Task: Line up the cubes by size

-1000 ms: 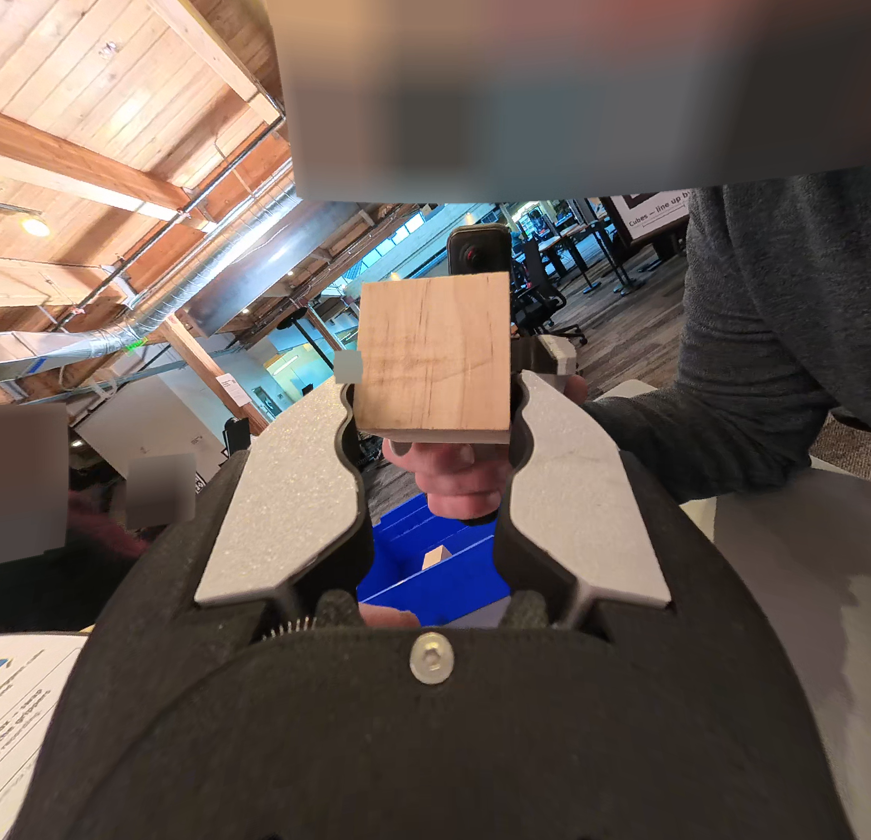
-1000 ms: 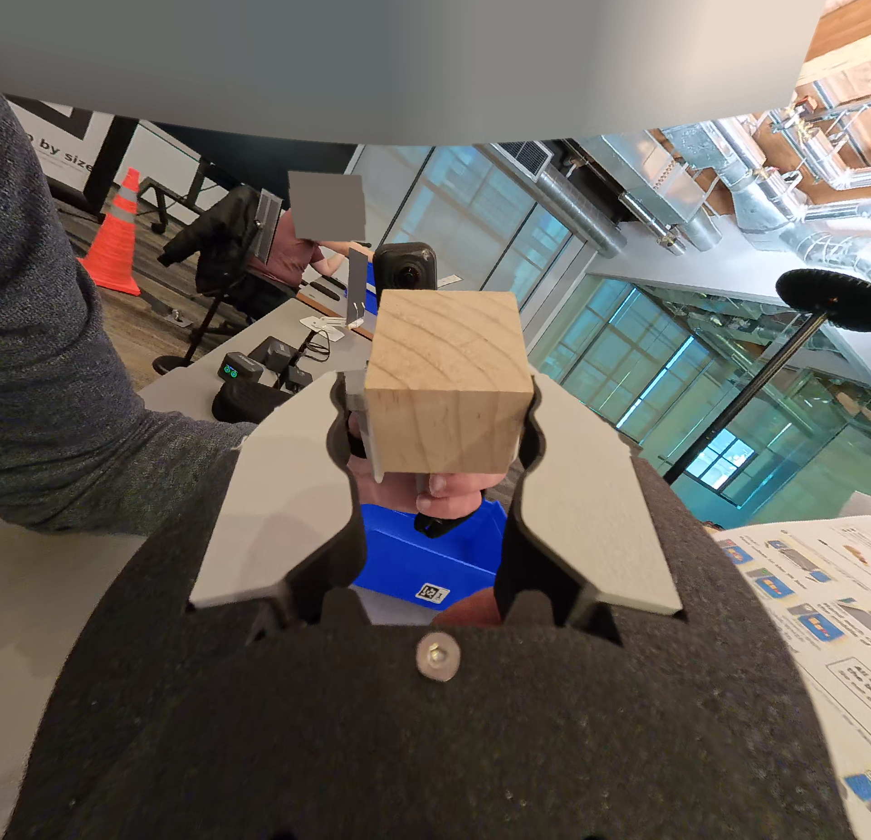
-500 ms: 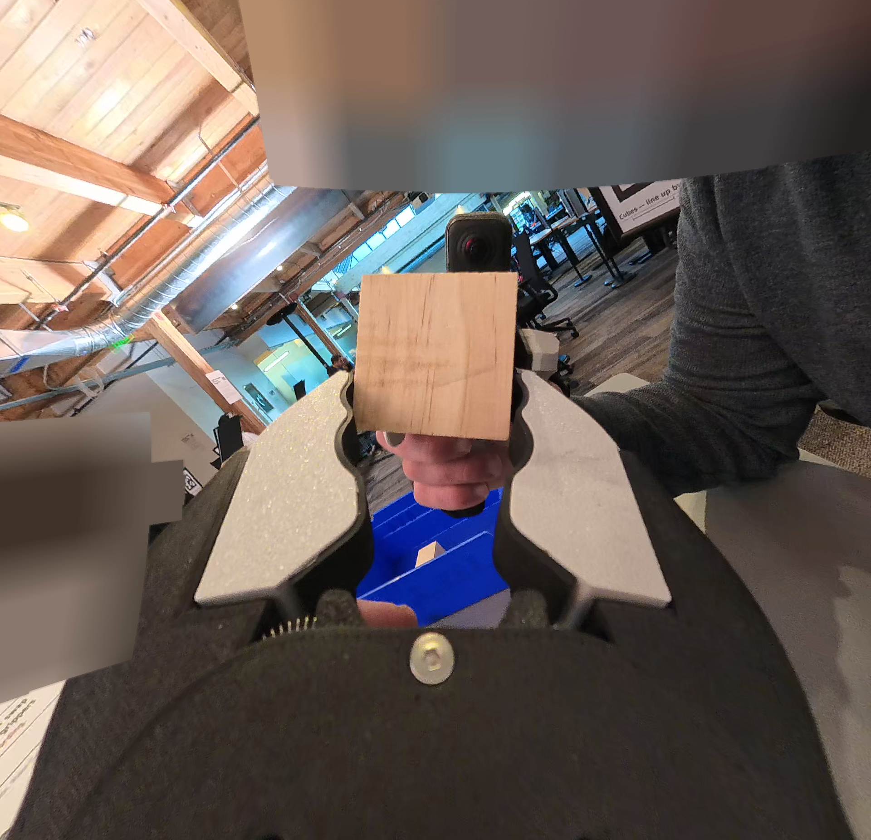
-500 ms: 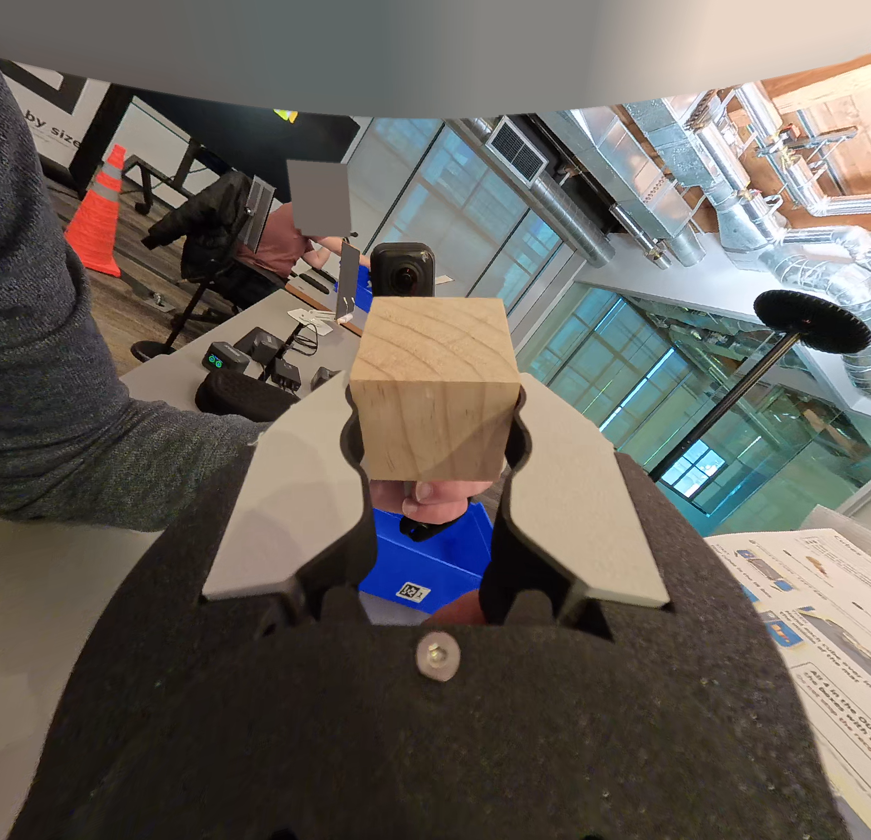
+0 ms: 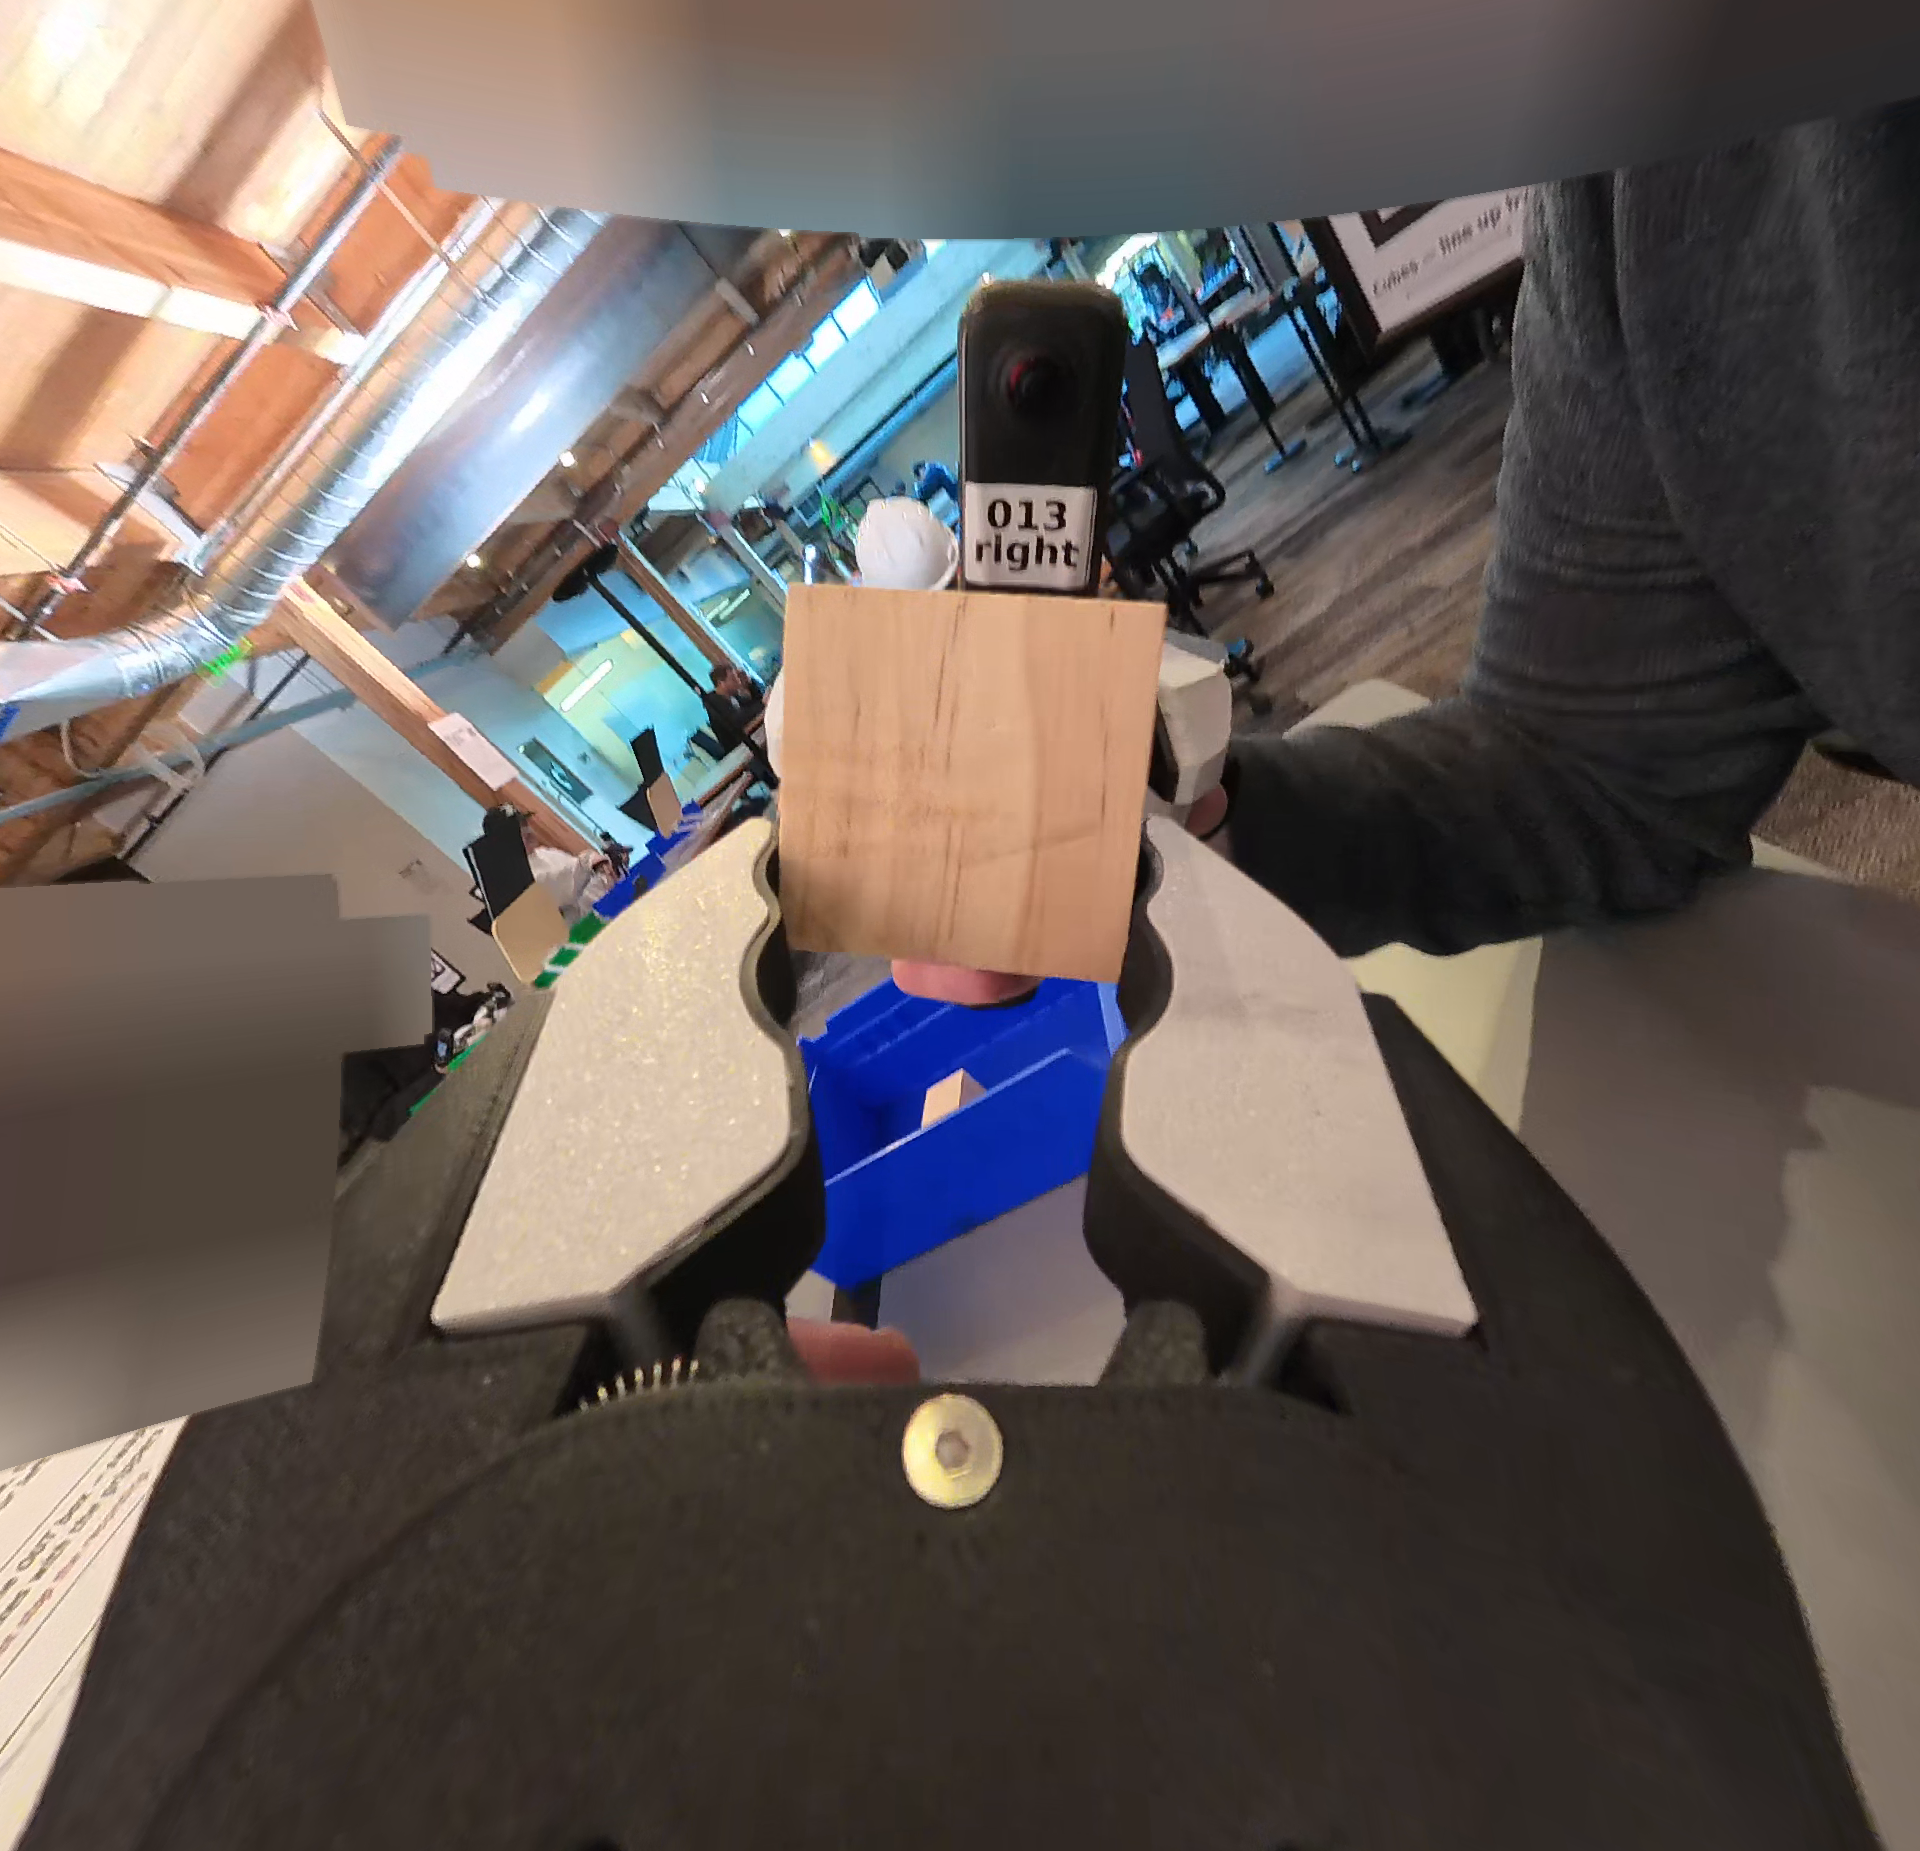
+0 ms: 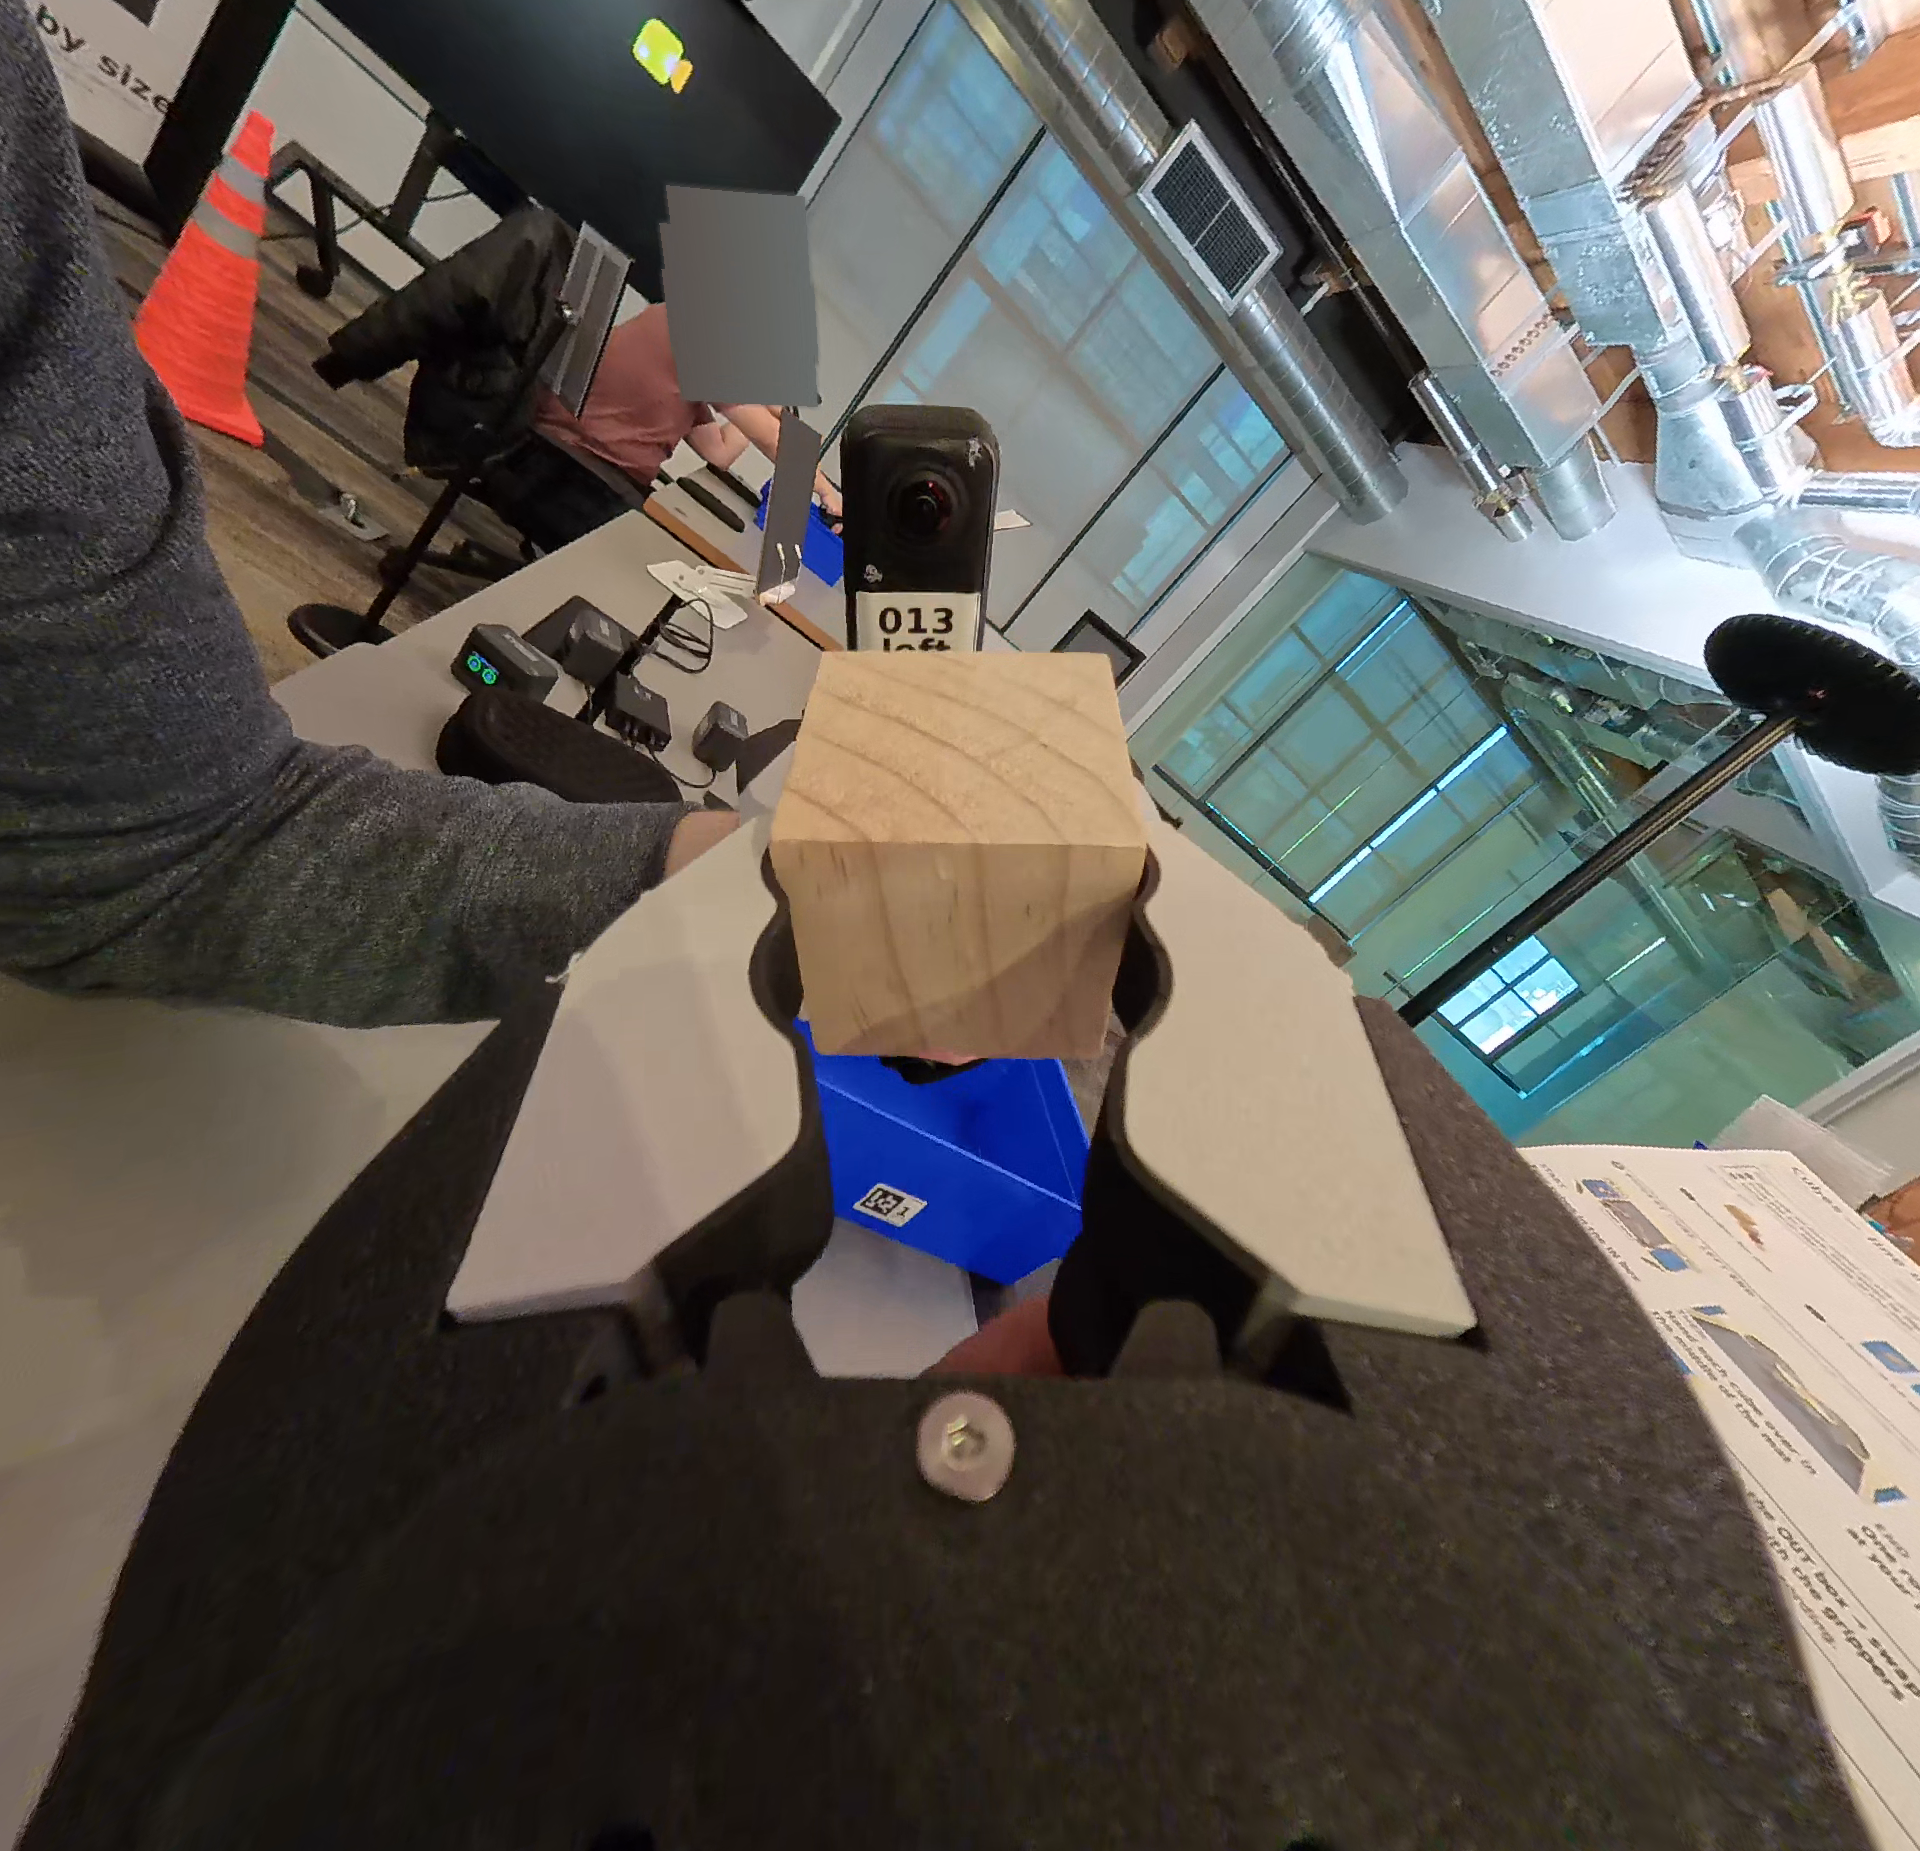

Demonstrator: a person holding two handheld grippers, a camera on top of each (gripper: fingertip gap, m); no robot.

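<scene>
Both grippers are clenched on one large pale wooden cube (image 5: 966, 783), held in the air above the blue plastic bin (image 5: 935, 1209). They face each other across the cube.

The left gripper (image 5: 961, 866) presses its grey, grainy fingers (image 5: 675, 1022) against the cube's two side faces. Only this view shows a small wooden cube (image 5: 951, 1095) lying inside the bin, and the right gripper's white fingertips (image 5: 1190, 721) gripping the far sides of the large cube.

The right gripper (image 6: 956, 928) clamps the same cube (image 6: 956, 866) between smooth grey fingers (image 6: 665, 1074). Only this view shows curved growth rings on the cube's upper face, the bin's outer wall (image 6: 966, 1167) below the cube, and a printed paper sheet (image 6: 1766, 1386) to the right of the bin.

Each view shows the opposite gripper's black camera (image 5: 1039, 430) rising behind the cube, and a grey knitted sleeve (image 6: 260, 845) reaching toward it.
</scene>
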